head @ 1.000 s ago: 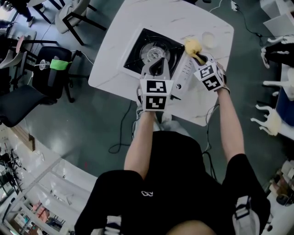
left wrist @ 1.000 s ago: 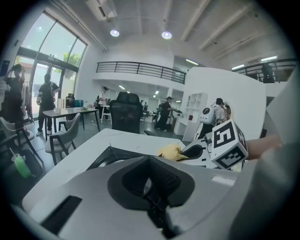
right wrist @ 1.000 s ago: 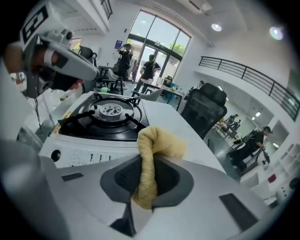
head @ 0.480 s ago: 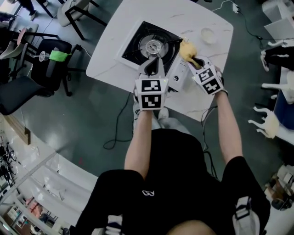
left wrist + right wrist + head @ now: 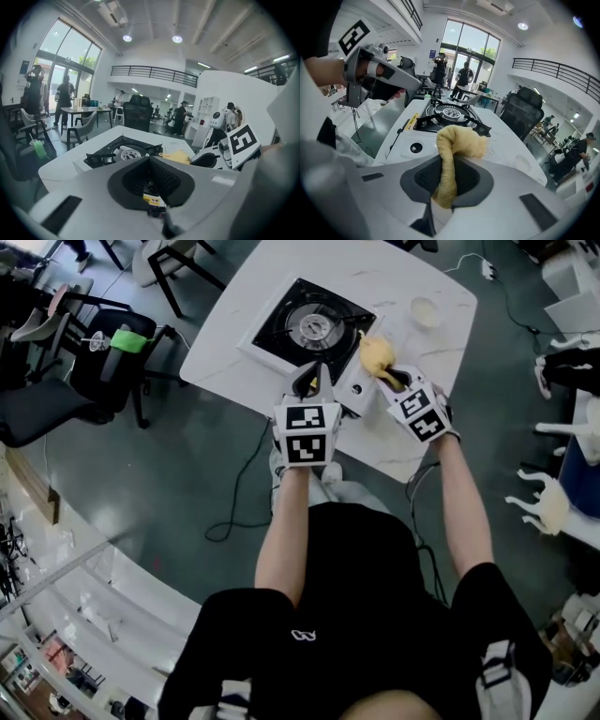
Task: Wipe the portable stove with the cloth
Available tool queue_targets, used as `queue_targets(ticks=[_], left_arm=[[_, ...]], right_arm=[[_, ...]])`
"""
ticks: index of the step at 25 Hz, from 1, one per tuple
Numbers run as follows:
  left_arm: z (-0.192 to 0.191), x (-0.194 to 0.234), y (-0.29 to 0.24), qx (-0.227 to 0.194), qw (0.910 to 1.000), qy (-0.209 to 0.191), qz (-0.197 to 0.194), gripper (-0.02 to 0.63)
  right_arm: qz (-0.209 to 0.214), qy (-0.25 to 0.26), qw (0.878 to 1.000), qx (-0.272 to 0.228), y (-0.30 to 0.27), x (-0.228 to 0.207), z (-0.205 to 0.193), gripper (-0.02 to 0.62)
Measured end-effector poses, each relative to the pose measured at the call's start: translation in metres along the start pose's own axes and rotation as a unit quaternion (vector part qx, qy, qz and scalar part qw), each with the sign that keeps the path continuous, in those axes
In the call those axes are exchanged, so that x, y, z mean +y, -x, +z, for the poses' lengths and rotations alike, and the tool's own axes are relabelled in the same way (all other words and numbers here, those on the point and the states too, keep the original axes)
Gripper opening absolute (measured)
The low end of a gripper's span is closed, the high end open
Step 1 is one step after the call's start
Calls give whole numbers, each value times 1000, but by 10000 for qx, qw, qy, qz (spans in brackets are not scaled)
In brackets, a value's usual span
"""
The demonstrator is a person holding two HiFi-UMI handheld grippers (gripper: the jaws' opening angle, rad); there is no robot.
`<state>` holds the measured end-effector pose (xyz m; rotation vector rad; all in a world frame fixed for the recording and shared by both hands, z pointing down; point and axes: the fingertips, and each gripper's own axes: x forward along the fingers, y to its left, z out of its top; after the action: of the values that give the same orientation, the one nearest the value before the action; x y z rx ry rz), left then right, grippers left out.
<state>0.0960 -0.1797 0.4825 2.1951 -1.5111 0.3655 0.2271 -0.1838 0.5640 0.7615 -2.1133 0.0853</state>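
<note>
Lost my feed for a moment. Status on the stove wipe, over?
Right gripper shut on yellow cloth, over the stove control panel. Left gripper shut, empty, by stove's near edge. Nothing blocking the burner.

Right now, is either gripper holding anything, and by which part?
The right gripper has its jaws pinched on the yellow cloth by its narrow tail, the rest bunched ahead. The left gripper has its jaws together, holding nothing.

Grey-green floor [image 5: 187,474], black office chair [image 5: 42,418], tall windows [image 5: 466,47], railed balcony [image 5: 150,72]
</note>
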Motion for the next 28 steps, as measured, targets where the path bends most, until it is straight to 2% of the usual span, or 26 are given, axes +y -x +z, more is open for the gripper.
queue_targets(ticks=[6, 15, 18, 28], left_arm=[[-14, -6, 10, 44, 9999, 106, 95, -7], [-27, -10, 25, 95, 9997, 87, 187, -8], [-32, -7, 27, 117, 9996, 126, 238, -8], [-39, 12, 33, 190, 9985, 247, 458, -8]], right_arm=[[164, -14, 9998, -60, 9, 26, -4, 40], [480, 440, 9979, -75, 19, 68, -1, 40], [587, 702, 9955, -242, 20, 82, 9, 41], [866, 841, 9899, -737, 13, 111, 51, 46]])
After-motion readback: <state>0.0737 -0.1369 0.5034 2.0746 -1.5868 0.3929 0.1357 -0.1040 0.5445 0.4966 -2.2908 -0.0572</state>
